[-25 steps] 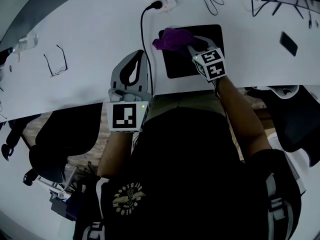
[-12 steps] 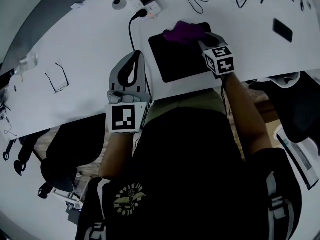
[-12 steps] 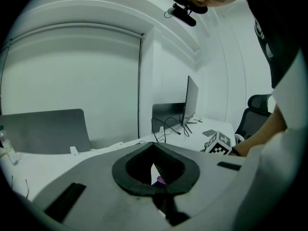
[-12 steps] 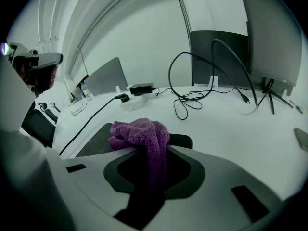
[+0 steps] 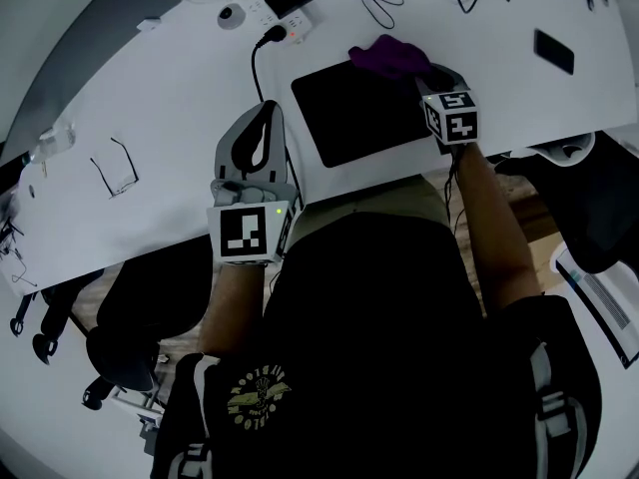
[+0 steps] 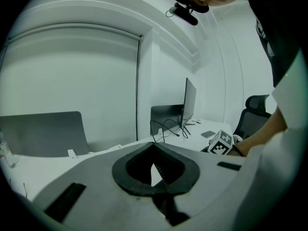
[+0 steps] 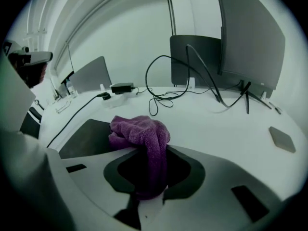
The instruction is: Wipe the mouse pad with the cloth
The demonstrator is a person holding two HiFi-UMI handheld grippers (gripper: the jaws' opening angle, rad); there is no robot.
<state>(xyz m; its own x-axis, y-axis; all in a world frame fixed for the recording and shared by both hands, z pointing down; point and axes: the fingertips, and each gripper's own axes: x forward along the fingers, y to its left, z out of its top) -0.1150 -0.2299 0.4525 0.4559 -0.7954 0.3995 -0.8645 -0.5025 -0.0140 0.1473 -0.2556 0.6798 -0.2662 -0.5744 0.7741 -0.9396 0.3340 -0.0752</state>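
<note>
Right hand-held gripper (image 5: 424, 71) (image 7: 151, 153): jaws clamped on purple cloth (image 5: 387, 56) (image 7: 139, 131). A tail of cloth runs back btwn the jaws along the gripper's own line. The rest is bunched just ahead of the tips and spills a bit to their left. The bunch sits at the far corner of the black mouse pad (image 5: 359, 118) (image 7: 89, 138).

Pad lies flat on the white desk (image 5: 170, 128). Its long axis runs crosswise to the gripper and stretches away to its left, w/ the near edge close to the desk edge.

Left hand-held gripper (image 5: 265, 110) (image 6: 154, 146): jaws together, nothing btwn them. It's lying on the desk left of the pad and points away from the person.

Black cable (image 5: 258, 63) runs btwn that gripper and the pad.

Writing: only square marker patterns on both grippers' cubes. The round emblem on the person's shirt (image 5: 258, 395) has print too small to read.
</note>
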